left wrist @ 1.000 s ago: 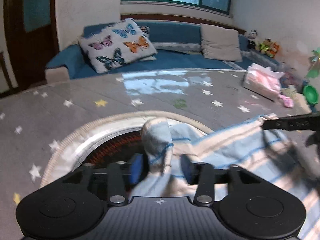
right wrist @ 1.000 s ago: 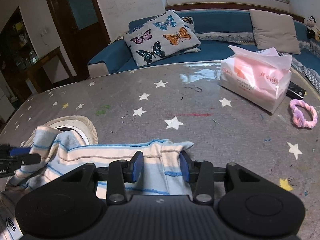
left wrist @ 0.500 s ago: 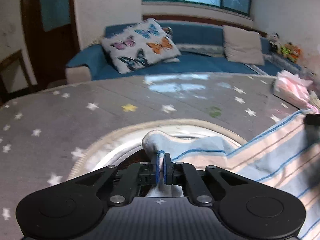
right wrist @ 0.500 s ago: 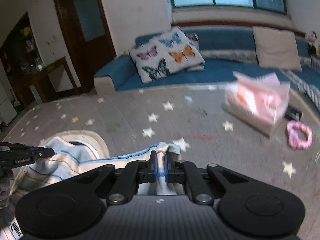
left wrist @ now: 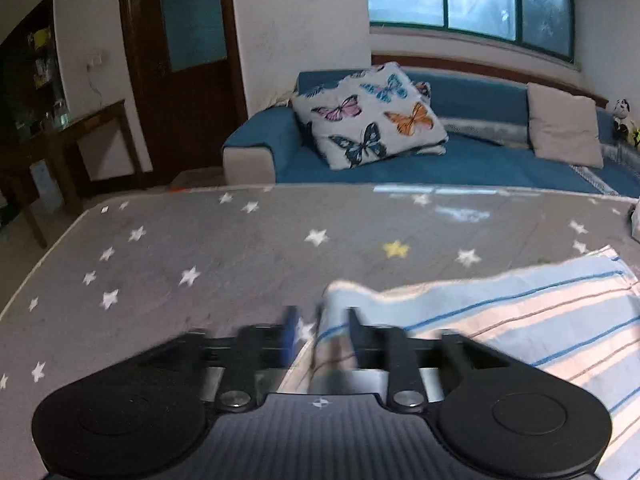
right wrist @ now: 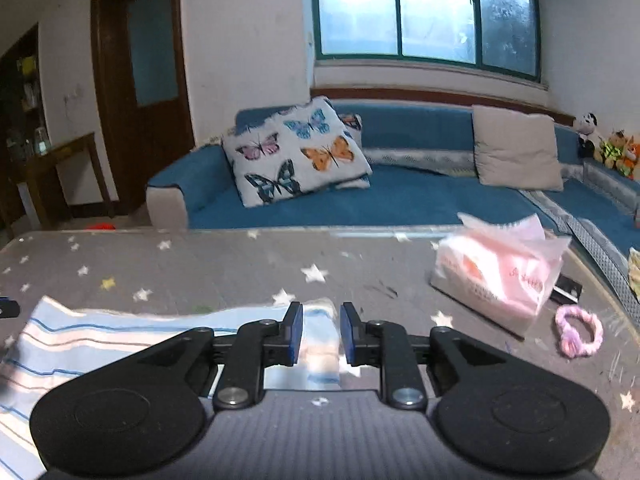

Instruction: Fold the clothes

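Now your left gripper has its fingers parted, a corner of the striped cloth lying loosely between them, low in the frame's centre. Your right gripper is likewise spread around the cloth's other corner. That cloth lies flat on the starred table; a tissue pack sits at right.

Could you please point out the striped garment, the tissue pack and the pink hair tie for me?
striped garment (left wrist: 520, 320): left wrist view, flat striped middle.
tissue pack (right wrist: 496, 280): right wrist view, front face.
pink hair tie (right wrist: 592, 330): right wrist view, right side of its loop.
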`<state>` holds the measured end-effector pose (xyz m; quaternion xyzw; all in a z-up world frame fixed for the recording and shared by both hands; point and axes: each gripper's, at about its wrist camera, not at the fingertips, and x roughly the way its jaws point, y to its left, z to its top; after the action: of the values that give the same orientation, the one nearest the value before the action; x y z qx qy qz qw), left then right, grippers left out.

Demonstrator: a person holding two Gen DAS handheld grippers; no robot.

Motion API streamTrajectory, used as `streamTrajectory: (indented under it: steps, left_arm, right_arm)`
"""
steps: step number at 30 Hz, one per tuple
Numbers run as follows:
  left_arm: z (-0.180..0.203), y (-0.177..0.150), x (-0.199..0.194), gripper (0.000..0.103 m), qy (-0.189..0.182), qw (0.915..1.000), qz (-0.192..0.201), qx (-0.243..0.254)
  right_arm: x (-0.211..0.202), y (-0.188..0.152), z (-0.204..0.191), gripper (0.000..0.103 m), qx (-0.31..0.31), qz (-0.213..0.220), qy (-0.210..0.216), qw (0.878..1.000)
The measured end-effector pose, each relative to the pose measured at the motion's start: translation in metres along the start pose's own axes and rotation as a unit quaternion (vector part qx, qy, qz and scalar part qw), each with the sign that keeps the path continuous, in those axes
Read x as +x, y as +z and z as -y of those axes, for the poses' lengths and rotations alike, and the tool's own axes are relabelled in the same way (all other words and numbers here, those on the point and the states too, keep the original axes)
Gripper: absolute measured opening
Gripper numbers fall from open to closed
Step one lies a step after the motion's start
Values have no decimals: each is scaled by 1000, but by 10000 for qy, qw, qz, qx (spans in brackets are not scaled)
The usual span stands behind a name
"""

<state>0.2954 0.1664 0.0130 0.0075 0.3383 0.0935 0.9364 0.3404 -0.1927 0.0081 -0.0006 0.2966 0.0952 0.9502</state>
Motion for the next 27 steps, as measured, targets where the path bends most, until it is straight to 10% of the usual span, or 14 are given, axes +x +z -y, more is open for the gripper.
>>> streamTrajectory:
  steps: [18, 27]
  left_arm:
    - [-39, 1, 24, 39, 412, 9942, -463, -881]
    - [1, -9, 19, 43, -70, 9995, -308, -82]
  right_arm:
    - [16, -39, -23, 40, -439, -916, 539, 9934]
    - [21, -42, -22, 41, -431, -1007, 574, 9923]
